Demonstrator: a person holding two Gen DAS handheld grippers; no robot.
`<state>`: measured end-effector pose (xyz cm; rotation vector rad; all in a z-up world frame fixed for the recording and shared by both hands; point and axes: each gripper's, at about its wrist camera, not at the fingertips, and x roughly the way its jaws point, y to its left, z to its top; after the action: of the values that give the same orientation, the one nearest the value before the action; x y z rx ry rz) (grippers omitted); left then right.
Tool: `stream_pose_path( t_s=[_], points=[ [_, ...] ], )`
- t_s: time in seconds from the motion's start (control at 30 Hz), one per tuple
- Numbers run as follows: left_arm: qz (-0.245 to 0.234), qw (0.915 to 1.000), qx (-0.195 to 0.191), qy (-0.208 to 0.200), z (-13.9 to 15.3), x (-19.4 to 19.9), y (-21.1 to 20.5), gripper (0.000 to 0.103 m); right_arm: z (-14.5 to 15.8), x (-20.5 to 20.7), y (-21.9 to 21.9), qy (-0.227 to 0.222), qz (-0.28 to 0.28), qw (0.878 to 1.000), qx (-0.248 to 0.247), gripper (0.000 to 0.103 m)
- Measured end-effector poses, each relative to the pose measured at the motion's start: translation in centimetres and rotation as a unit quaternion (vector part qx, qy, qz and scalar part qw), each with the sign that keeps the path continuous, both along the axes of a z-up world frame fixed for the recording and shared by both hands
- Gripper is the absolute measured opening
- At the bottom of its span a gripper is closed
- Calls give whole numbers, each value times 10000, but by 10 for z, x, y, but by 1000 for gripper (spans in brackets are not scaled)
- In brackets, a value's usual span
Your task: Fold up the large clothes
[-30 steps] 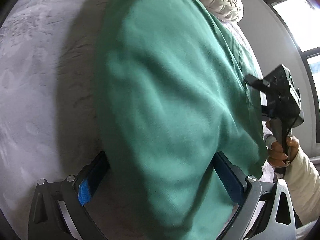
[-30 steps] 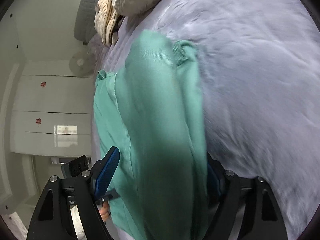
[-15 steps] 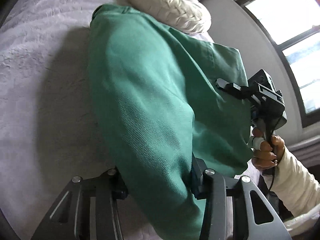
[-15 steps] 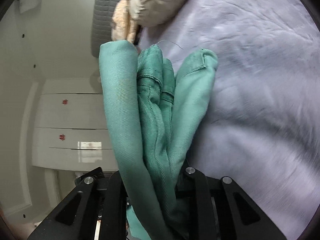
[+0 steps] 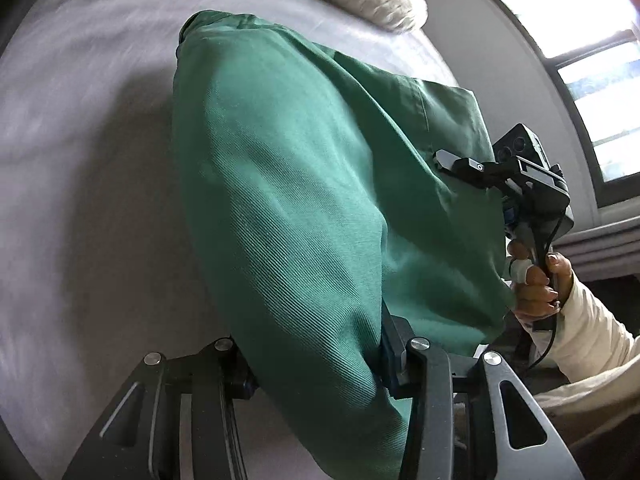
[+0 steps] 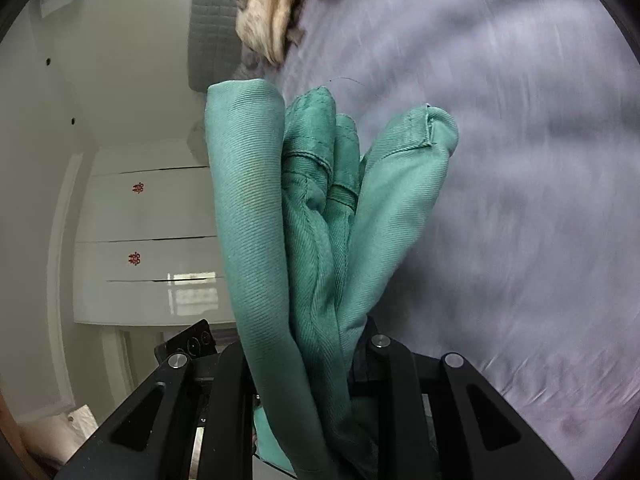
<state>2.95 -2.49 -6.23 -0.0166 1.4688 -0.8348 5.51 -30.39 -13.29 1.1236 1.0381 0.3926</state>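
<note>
The left gripper (image 5: 316,364) was clamped on the green trousers (image 5: 304,184), held up over the grey bedspread (image 5: 80,160). The right gripper (image 6: 308,364) pinched several bunched layers. The garment was probably folded at least once, but not yet laid down.

So the green garment (image 5: 288,208) is a heavy twill-weave piece, teal-green, with stitched seams and a hemmed edge showing. It's bunched into several thick vertical folds (image 6: 320,240) at one end and drapes in a broad, smooth sheet at the other. It hangs lifted above the pale lavender bed (image 6: 520,160), not lying flat.
</note>
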Motion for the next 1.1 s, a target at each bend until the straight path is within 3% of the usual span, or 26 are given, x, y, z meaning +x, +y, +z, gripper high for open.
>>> stream_pose_path(
  t_s=[0.13,0.27,0.37,0.4,0.5,0.57,0.63,0.67,0.8,0.87,0.93,1.1],
  points=[
    [158,9991,306,250,-33,-14,24,51,-37,-4,31,344,12,9994,7,22],
    [374,9985,274,277,-42,-15,34,55,-43,4,30,499,-166,9984,-217,22],
    [336,9988,352,112,-24,-21,52,55,-25,1,33,694,29,9922,-1031,30],
    [313,9987,403,25,-20,-15,37,55,-16,5,37,749,78,9884,-1321,35],
    [522,9965,454,-475,11,-13,47,55,11,-5,33,780,79,9748,-2088,39],
    [736,9937,450,-709,21,-6,52,55,25,-11,29,692,62,9696,-2344,39],
    [884,9920,448,-786,15,-1,55,55,32,-13,33,638,111,9644,-2565,34],
    [883,9914,558,-790,6,4,45,55,33,-12,36,660,159,9596,-2731,22],
    [708,9846,1221,-1029,-34,3,27,55,22,-16,28,786,277,9362,-3414,19],
    [724,9826,1313,-1097,-40,0,25,61,4,-14,18,986,243,9330,-3452,19],
    [746,9788,1425,-1266,-42,-1,24,72,-13,-15,9,1151,220,9348,-3353,20],
    [857,9769,1555,-1190,-39,-2,29,73,-14,-27,-1,1236,101,9393,-3200,22]
  ],
)
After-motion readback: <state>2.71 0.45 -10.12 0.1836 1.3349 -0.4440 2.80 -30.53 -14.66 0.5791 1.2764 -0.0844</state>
